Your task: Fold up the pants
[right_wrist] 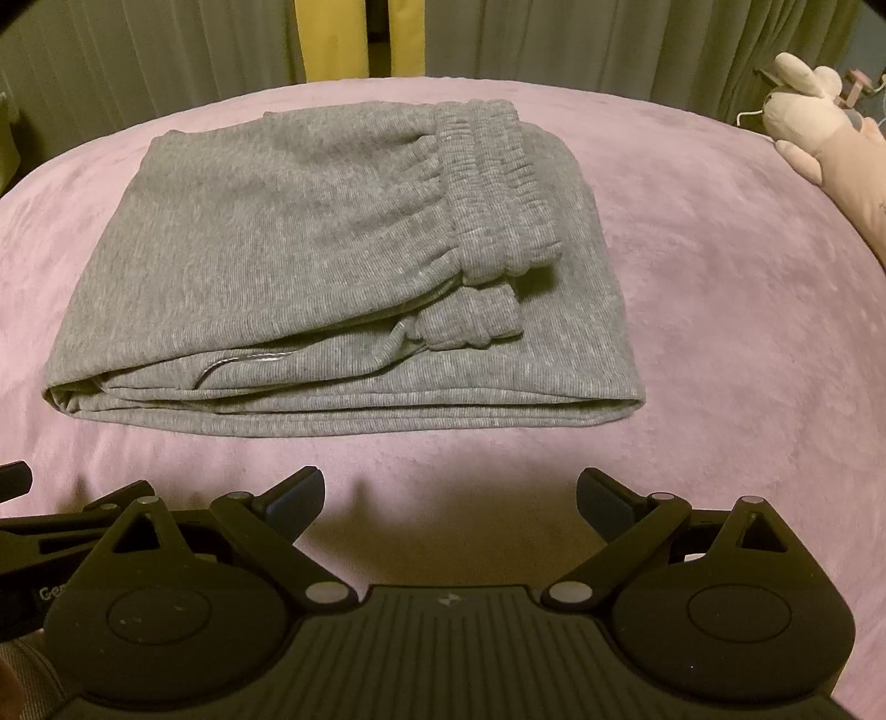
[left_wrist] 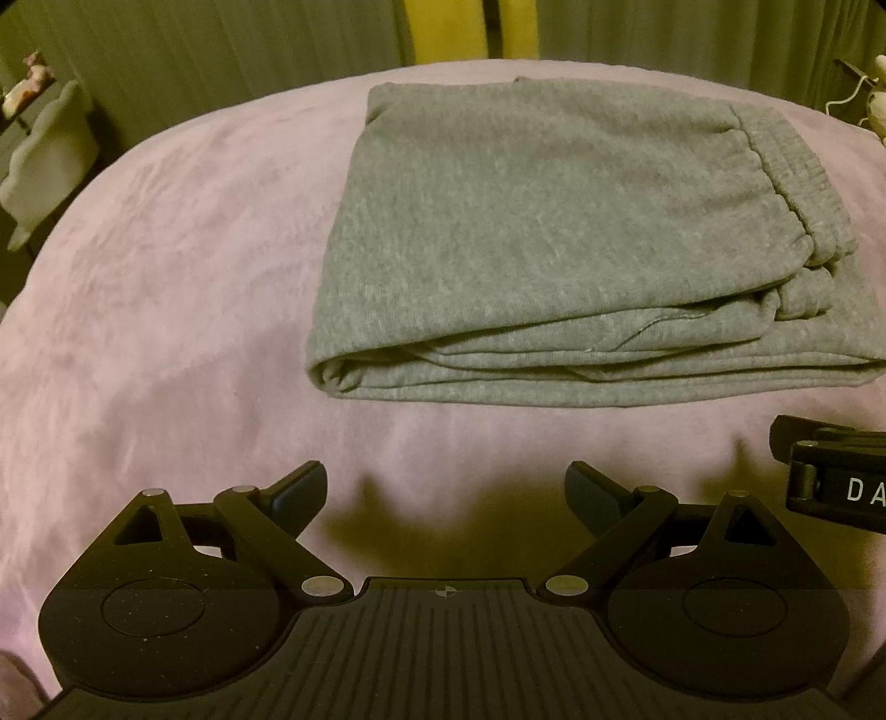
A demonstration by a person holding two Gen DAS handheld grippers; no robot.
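- The left gripper (left_wrist: 446,490) sits nearest the left wrist camera, its two fingers spread wide apart and holding nothing, above the pink blanket (left_wrist: 166,277).
- The right gripper (right_wrist: 449,495) sits likewise in its own view, fingers wide apart and empty, with its shadow on the blanket below.
- The two grippers are side by side; each shows at the edge of the other's view.
- The grey pants (right_wrist: 310,266) lie folded into a thick, roughly square stack on the blanket, just beyond both grippers and touched by neither.
- Their gathered waistband (right_wrist: 498,194) lies on top, toward the right side.
- A pale stuffed toy (right_wrist: 819,127) rests at the blanket's far right edge, well apart from the pants.
- Pleated curtains (right_wrist: 609,44) hang behind.
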